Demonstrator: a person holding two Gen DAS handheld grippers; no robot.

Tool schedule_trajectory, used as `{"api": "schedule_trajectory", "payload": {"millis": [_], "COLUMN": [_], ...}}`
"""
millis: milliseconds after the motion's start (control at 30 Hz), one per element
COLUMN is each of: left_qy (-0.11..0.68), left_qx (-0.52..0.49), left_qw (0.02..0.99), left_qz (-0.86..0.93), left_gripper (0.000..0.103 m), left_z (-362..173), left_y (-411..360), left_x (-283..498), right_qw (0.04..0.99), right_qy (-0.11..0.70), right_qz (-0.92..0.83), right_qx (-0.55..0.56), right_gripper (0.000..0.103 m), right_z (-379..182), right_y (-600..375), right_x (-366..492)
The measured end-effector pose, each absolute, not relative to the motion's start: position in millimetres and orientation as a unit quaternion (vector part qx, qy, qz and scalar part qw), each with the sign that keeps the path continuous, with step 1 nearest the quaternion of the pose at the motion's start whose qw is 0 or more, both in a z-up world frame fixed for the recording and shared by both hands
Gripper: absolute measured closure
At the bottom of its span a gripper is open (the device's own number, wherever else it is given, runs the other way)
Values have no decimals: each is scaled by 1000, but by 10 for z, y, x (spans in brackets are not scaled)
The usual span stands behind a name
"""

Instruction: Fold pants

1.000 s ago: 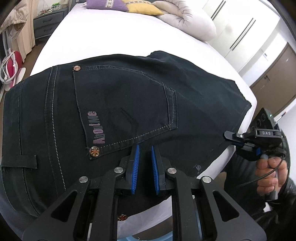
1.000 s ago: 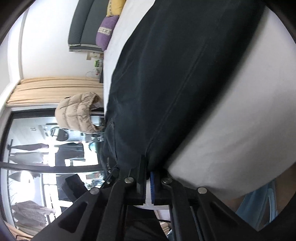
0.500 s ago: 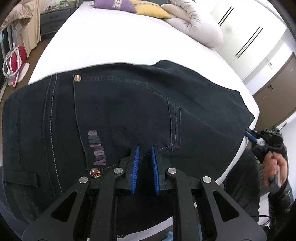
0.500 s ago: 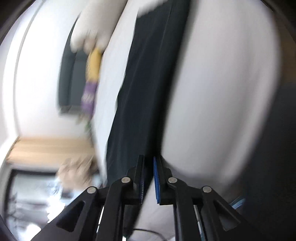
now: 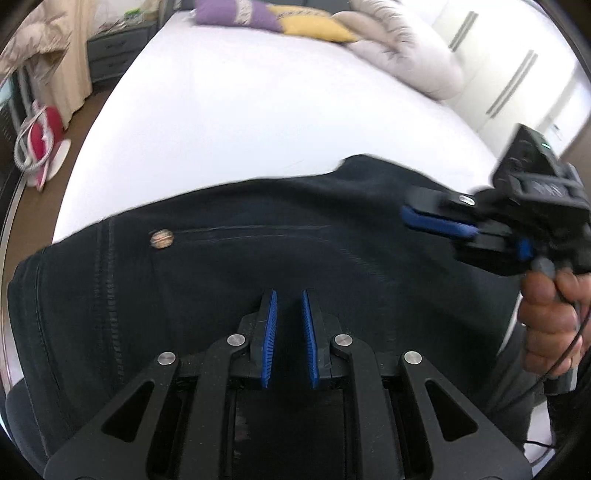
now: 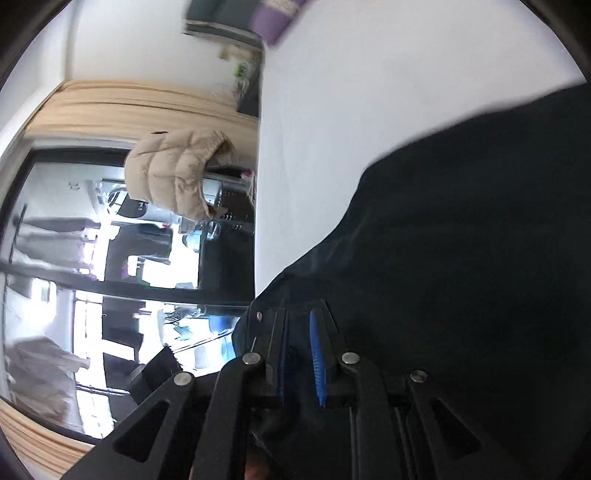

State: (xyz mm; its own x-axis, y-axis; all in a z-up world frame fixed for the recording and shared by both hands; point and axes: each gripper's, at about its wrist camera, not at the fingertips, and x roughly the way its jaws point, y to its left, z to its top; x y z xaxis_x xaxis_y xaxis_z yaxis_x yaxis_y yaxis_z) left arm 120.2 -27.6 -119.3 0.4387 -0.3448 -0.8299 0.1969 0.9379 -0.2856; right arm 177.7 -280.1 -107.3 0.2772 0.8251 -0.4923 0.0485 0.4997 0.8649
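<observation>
Black denim pants (image 5: 332,258) lie flat across the near end of the white bed (image 5: 258,110), a copper rivet (image 5: 161,238) showing at the left. My left gripper (image 5: 288,295) hovers over the middle of them, its blue pads nearly together with only a narrow slit and nothing in it. My right gripper (image 5: 406,216), held by a hand (image 5: 546,314), reaches in from the right above the far right part of the pants. In the right wrist view the right gripper (image 6: 297,314) has its pads slightly apart over the dark cloth (image 6: 461,240), clamping nothing.
A purple pillow (image 5: 232,16), a yellow pillow (image 5: 310,27) and a pale duvet (image 5: 406,55) lie at the bed's head. A red bag (image 5: 40,136) sits on the floor at the left. A wardrobe (image 5: 517,85) stands at the right. A beige jacket (image 6: 177,170) hangs beyond the bed.
My right gripper let go of the pants' edge and swung from beside the bed up over the pants. The left gripper slid along the pants; pocket and logo left its view.
</observation>
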Motion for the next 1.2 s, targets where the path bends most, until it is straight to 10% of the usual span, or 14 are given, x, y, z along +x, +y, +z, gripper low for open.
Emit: {"api": "schedule_trajectory", "payload": {"millis": [133,533,1200], "left_qy": [503,500,508], "left_qx": [-105,-109,-104], "left_qw": [840,843,843], "left_qz": [-172,-167,-141], "left_gripper": [90,90,90], "left_z": [-1312,-1383,-1344], "left_y": [-78,-117,-154], "left_x": [1211,1166,1173], "right_qw": [683,781,785], "right_qy": [550,381,388], "right_qz": [244,10,-61], "right_qx": [414,495,479], "right_gripper": [103,97,100], "right_z": [-1469,-1076,-1286], "right_y": [-2919,-5130,-5747], "right_x": [2040,1640,1485]}}
